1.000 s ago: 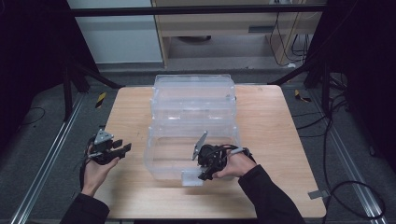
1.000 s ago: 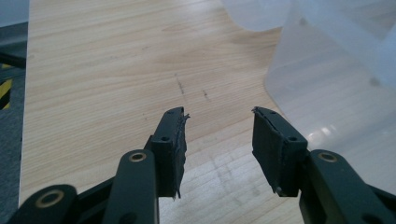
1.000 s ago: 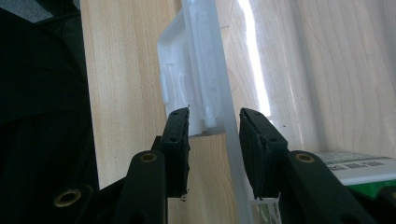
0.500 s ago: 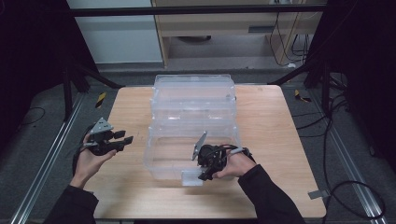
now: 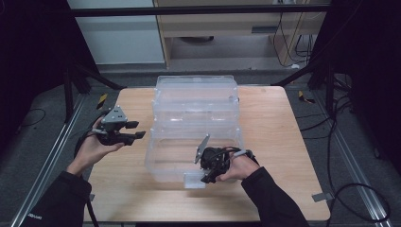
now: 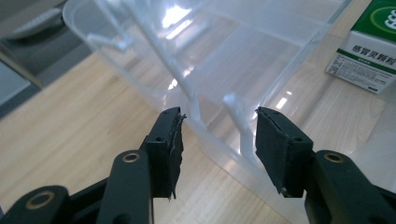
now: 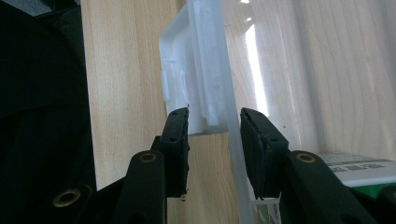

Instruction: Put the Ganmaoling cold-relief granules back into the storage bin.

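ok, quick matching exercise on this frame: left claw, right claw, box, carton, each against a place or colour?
Things:
1. left claw
2. right claw
3. box
4. carton

Place or colour:
a. green and white
b. clear plastic
c. jaws either side of the box's front latch
d. left of the box, apart from it

Pairs: 1-d, 2-c, 3-b, 4-a.

The left claw's jaws have just been opening, with nothing between them.

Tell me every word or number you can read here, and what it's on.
"感冒灵颗粒": on the white-and-green medicine box, left gripper view.
Green round logo and fine print beneath on that box: too blurred to read.
White mark on the left sleeve, high view: too small to read.
Clear bin: no text visible.
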`<action>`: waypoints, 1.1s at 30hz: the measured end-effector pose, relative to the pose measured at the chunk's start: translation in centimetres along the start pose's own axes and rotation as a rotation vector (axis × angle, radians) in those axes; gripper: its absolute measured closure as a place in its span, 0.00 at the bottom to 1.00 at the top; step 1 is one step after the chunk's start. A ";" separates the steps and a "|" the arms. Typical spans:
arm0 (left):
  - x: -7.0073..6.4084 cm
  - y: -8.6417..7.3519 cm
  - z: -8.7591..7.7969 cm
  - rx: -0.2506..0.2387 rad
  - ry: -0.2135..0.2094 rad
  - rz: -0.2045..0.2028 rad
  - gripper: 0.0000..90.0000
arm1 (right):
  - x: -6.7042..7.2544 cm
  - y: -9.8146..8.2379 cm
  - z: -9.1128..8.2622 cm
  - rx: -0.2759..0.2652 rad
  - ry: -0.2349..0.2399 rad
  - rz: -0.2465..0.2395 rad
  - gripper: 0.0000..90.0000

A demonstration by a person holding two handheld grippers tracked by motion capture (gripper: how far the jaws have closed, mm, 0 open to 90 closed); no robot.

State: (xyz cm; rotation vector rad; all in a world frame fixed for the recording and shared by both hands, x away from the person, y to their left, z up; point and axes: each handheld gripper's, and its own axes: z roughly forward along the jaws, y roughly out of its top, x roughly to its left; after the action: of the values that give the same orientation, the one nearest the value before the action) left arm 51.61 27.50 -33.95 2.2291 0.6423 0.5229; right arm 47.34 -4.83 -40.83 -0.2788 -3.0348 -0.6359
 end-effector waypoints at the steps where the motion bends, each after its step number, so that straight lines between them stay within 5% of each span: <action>1: 0.0 0.5 -0.1 -0.007 -0.008 0.012 0.56 | 0.0 0.0 0.0 -0.001 0.000 -0.001 0.70; 10: -0.4 3.5 0.1 0.033 -0.080 0.158 0.54 | 0.0 0.0 0.0 -0.002 0.002 -0.005 0.70; 16: -0.6 5.5 0.5 0.049 -0.086 0.235 0.54 | 0.1 -0.1 0.0 -0.005 0.000 -0.011 0.70; 33: -0.6 10.4 2.2 0.100 -0.118 0.392 0.53 | 0.1 -0.1 0.0 -0.005 -0.001 -0.012 0.70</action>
State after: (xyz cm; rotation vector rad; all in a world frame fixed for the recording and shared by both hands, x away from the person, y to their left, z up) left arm 55.33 19.71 -27.66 2.4730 0.1703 0.5546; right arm 47.26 -4.88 -40.84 -0.2612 -3.0385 -0.6450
